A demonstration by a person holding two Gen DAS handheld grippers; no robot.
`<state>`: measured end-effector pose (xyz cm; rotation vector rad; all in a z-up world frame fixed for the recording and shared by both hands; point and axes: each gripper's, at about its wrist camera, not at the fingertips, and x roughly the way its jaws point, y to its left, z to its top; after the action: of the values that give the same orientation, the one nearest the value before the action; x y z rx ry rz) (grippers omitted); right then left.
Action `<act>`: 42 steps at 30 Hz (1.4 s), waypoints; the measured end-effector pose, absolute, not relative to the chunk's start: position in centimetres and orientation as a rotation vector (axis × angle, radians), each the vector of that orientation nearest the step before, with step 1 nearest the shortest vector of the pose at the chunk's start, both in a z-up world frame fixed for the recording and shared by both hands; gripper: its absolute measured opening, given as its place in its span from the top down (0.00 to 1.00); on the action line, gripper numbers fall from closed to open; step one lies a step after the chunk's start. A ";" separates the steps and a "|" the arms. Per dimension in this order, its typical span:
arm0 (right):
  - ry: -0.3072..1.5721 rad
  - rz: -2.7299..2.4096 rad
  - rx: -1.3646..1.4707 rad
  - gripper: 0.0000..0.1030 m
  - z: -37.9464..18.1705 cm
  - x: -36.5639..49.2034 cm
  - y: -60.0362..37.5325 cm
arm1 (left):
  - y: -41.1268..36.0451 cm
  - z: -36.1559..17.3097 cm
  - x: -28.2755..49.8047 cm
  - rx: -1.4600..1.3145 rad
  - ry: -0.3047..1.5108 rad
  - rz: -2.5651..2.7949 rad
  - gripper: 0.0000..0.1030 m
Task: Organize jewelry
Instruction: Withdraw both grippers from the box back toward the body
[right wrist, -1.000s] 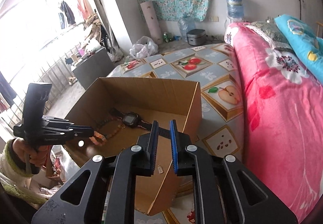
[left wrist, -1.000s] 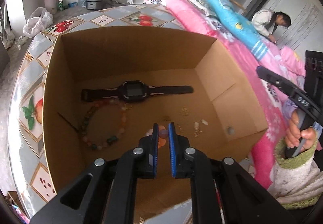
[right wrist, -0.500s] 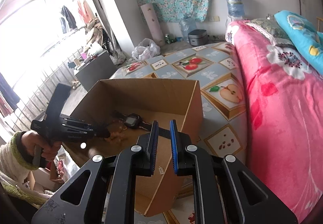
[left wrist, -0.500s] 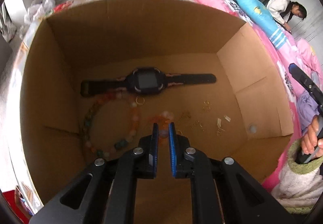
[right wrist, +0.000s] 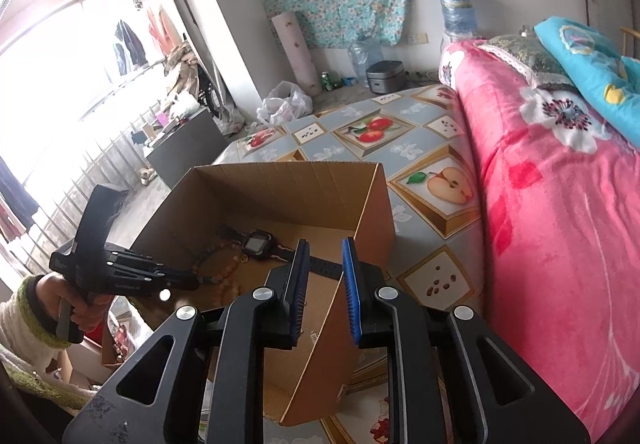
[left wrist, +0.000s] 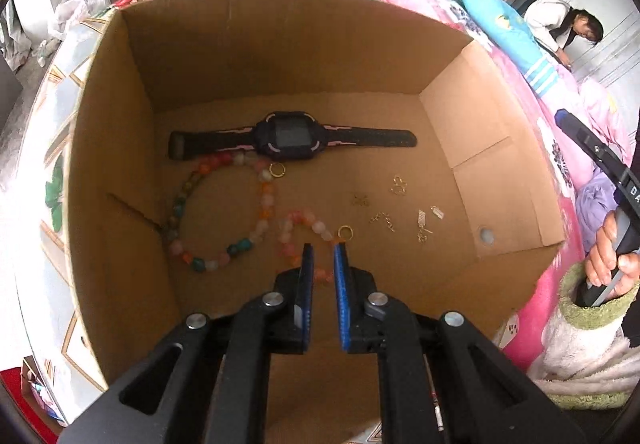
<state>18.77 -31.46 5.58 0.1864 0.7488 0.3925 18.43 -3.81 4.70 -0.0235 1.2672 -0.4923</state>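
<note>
Currently, your left gripper (left wrist: 320,260) hangs inside the cardboard box (left wrist: 280,44) with its jaws nearly closed and nothing pinched between them. The small bead bracelet (left wrist: 298,230) lies on the box floor directly under the tips, with a gold ring (left wrist: 345,232) at 1 o'clock from them and the watch (left wrist: 290,140) at 12 o'clock. Descend as is and the narrow gap may push the beads aside or snag the ring. Your right gripper (right wrist: 323,264), jaws opening and empty, straddles the box wall; judge that it could tip the box.
</note>
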 end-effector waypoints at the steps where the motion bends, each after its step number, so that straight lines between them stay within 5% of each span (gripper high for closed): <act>1: 0.748 0.390 0.188 0.81 5.7 18.6 -31.5 | -3.7 5.0 18.1 -0.021 1.252 -0.489 0.91; 6: 0.752 0.378 0.211 0.64 5.8 17.9 -31.7 | -2.2 8.5 15.6 0.014 1.071 -0.433 0.85; 8: 0.764 0.375 0.244 0.59 5.5 17.7 -32.1 | -1.3 9.9 14.7 0.012 0.995 -0.393 0.62; 14: 0.836 0.376 0.426 0.54 3.1 16.9 -33.4 | 2.4 11.8 12.7 0.027 0.821 -0.197 0.21; 21: 0.966 0.416 0.568 0.52 -0.9 16.0 -32.2 | 3.6 5.5 13.8 -0.173 1.082 -0.229 0.20; 42: 1.064 0.311 0.423 0.52 -0.7 11.6 -30.7 | 1.2 5.3 7.5 -0.270 1.098 -0.301 0.18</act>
<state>11.61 -30.75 -0.66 0.4231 1.0637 0.3111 7.50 1.24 5.25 -0.2701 1.0975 -0.3012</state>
